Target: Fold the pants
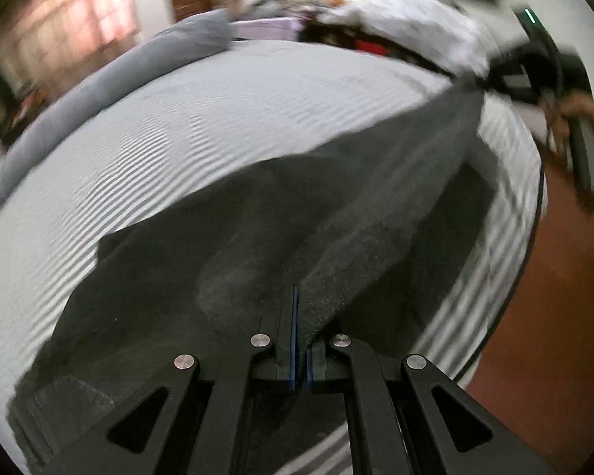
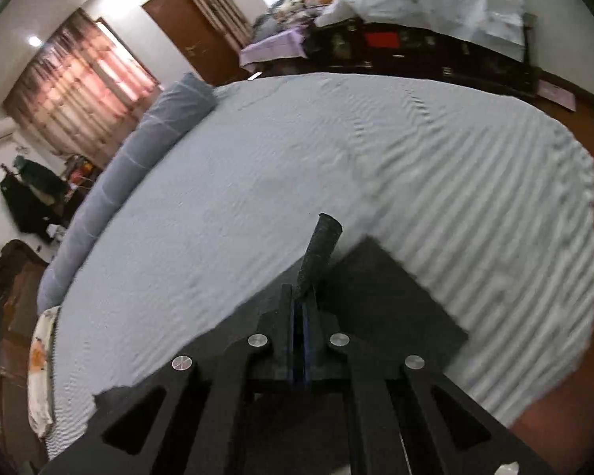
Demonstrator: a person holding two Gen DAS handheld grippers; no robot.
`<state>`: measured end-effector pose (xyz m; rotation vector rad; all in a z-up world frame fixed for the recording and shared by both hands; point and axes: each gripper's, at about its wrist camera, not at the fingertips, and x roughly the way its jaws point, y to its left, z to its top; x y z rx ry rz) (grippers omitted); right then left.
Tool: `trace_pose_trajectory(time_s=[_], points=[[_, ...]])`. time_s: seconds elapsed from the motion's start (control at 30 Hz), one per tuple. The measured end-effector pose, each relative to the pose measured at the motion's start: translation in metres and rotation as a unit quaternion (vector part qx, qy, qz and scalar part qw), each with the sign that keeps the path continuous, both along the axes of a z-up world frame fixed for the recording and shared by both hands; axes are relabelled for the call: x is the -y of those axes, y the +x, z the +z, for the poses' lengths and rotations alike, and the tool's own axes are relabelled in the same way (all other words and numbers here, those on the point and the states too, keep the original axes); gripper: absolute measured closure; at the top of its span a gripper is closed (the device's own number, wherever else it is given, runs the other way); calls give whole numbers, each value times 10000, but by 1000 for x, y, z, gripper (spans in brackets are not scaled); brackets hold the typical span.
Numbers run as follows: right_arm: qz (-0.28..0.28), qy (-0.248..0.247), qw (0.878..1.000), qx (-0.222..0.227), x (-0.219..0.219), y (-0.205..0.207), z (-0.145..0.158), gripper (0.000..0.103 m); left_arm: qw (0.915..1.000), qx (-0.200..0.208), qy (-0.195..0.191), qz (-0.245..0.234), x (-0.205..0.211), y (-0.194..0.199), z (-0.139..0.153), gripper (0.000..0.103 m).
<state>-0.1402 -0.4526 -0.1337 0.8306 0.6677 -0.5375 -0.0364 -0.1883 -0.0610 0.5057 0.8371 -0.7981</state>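
left wrist view, lower centre of the frame: the left gripper [image 1: 300,332] has its jaws pressed together on a raised edge of the dark charcoal fabric pants [image 1: 225,253], which rise to its right side as a taut ridge. that ridge runs toward the upper right of the frame, where the right gripper [image 1: 491,79] appears, blurred, pinching the far end, with the person's hand [image 1: 586,118] behind it. below the ridge the rest of the pants sags onto the pale blue-grey striped bed sheet [image 1: 178,126], and a thick hem lies at the lower left.

right wrist view, lower centre: the right gripper [image 2: 303,304] is clamped on a narrow rolled tip of the pants [image 2: 392,301], which pokes up past its jaws, while a flat dark panel spreads on the bed sheet [image 2: 297,150] to the right. a long grey bolster pillow [image 2: 138,158] lies along the bed's edge at the left.

risks, as i judge them: each pinch holds only a thin edge, so a quick swing could pull the cloth free. uneven heights between the two ends would drag the hanging part askew and leave a crooked fold, and the panel near the bed edge at the right might slide off.
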Motion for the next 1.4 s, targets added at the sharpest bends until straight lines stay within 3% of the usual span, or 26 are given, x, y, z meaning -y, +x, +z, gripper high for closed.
trace_pose_trajectory(time_s=[0.2,0.47,0.57,0.63,0.77,0.93,1.07,1.13,1.2,1.3,1.4], points=[[-185,191,9987,-445,4,-27,-37,99,9967,55,646,-495,19,-30,-35,100],[-378,375,9948,-873,5,-38,-80,100,9965,-51,676,-489,23,-28,-45,99],[-412,460,9927,-1036,7,-35,-92,95,9963,-7,746,-421,26,-30,-52,95],[-461,509,9920,-1058,8,-36,-92,92,9970,-76,670,-371,26,-30,-49,90],[-501,605,9911,-1079,13,-41,-85,70,9980,-284,308,-465,15,-35,-32,83],[-419,379,9946,-871,1,-58,-52,69,9984,-262,-254,-421,-24,-40,8,82],[160,-104,9982,-561,-24,-55,-5,69,9960,-137,-827,301,-80,-18,42,77],[715,-206,9966,-345,-41,-39,18,69,9923,82,-919,825,-103,0,50,67],[1384,-142,9902,-111,-63,-12,39,69,9873,130,-919,1289,-119,19,50,65],[2315,-113,9727,71,-102,36,61,69,9756,46,-992,1956,-147,51,44,65],[3180,72,9479,185,-150,88,72,69,9697,71,-946,2250,-164,70,36,65]])
